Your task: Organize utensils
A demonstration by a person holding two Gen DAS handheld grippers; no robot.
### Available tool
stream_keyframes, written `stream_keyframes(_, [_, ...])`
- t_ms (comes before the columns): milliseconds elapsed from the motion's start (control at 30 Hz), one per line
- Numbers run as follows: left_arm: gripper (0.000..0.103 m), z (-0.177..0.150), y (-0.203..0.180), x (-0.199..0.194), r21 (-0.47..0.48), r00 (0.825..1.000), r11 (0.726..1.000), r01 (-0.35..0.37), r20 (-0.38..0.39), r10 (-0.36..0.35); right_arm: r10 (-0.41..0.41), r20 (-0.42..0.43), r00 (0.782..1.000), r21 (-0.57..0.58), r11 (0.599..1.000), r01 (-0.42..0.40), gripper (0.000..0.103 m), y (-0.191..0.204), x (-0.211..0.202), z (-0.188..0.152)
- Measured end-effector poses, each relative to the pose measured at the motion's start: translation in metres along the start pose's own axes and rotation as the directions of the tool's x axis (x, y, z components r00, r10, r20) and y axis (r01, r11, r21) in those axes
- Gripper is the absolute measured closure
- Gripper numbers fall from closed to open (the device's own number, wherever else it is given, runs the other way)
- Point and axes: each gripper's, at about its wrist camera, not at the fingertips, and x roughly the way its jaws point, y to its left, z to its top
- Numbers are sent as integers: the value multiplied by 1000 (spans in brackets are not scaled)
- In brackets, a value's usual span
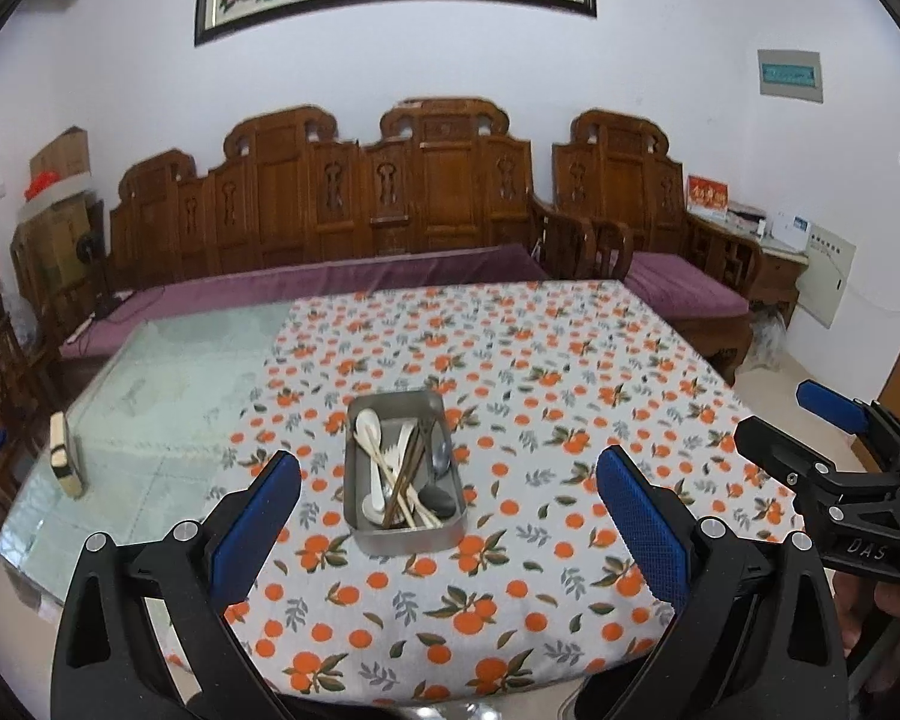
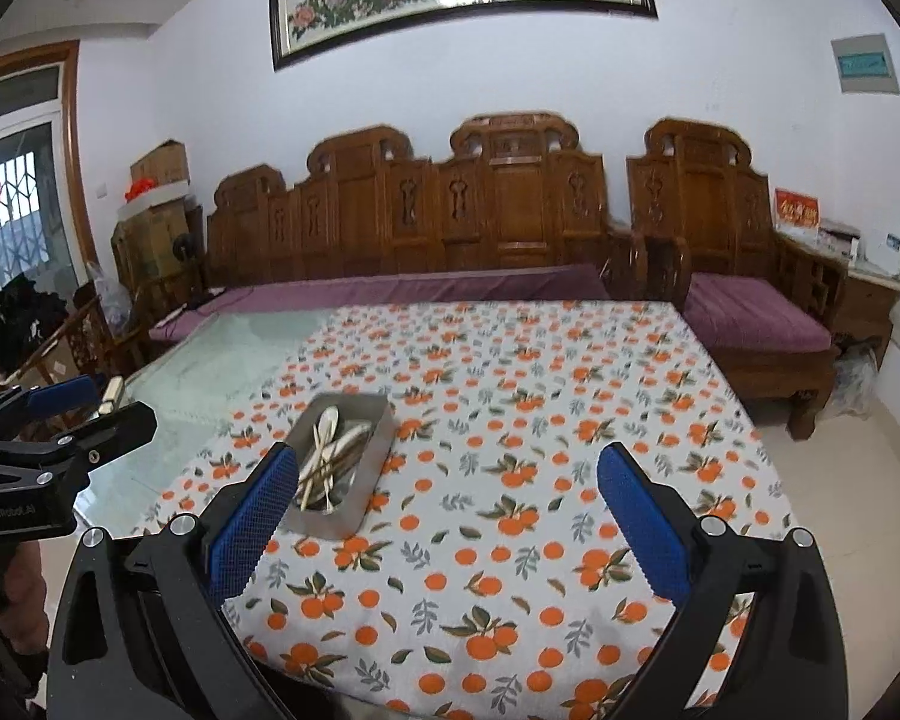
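A metal tray [image 1: 405, 531] stands on the orange-print tablecloth and holds mixed utensils: white spoons [image 1: 369, 429], chopsticks [image 1: 405, 480], a metal spoon [image 1: 441, 459] and a black spoon [image 1: 438, 501]. My left gripper [image 1: 450, 516] is open and empty, hovering just in front of the tray. My right gripper [image 2: 450, 516] is open and empty, to the right of the tray [image 2: 342, 525], which shows at left in the right wrist view. Each gripper also appears in the other's view: the right gripper [image 1: 792, 420] and the left gripper [image 2: 84, 405].
The tablecloth [image 1: 570, 360] covers the right part of a glass table [image 1: 168, 396]. A small block [image 1: 66, 456] sits on the glass at left. A carved wooden bench [image 1: 360, 210] with purple cushions stands behind the table.
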Motion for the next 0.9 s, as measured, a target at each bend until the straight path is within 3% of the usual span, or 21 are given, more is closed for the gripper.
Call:
stream_keyframes(533, [8, 26, -4, -50, -12, 992, 1000, -18, 122, 19, 1, 164, 986, -27, 1000, 3, 3, 15, -65, 34])
stream_keyframes(900, [8, 26, 3, -64, -33, 988, 999, -38, 148, 42, 5, 178, 984, -23, 1000, -1, 3, 16, -74, 36])
